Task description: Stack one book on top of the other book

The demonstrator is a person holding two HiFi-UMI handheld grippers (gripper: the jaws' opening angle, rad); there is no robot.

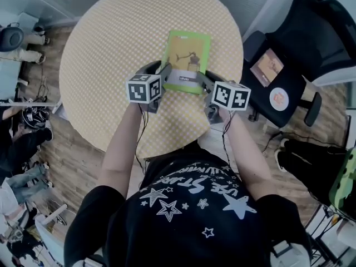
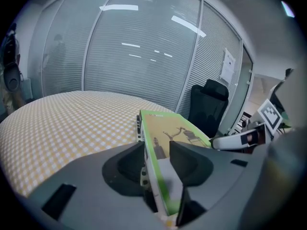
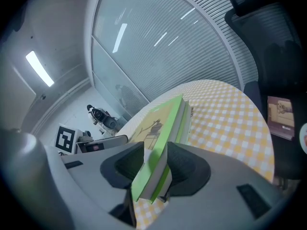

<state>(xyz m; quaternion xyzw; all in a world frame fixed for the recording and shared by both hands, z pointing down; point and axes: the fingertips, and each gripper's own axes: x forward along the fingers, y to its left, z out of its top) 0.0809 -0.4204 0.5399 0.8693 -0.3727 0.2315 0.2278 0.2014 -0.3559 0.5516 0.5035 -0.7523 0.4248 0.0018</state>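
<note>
Jaws of the left gripper (image 2: 156, 150) were closed on the near left corner of a green book (image 1: 186, 54), one over its cover and one beneath. Those of the right gripper (image 3: 156, 152) clamped the near right corner the same way. The green book was near the middle of the round checked worktop (image 1: 105, 54), and the dark edge of a second book (image 2: 139, 126) showed directly under it. A black chair (image 1: 317, 38) stood beside the worktop.

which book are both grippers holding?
The green book on the table, clamped by the left gripper and right gripper at its near corners; the brown book lies on the chair.
</note>
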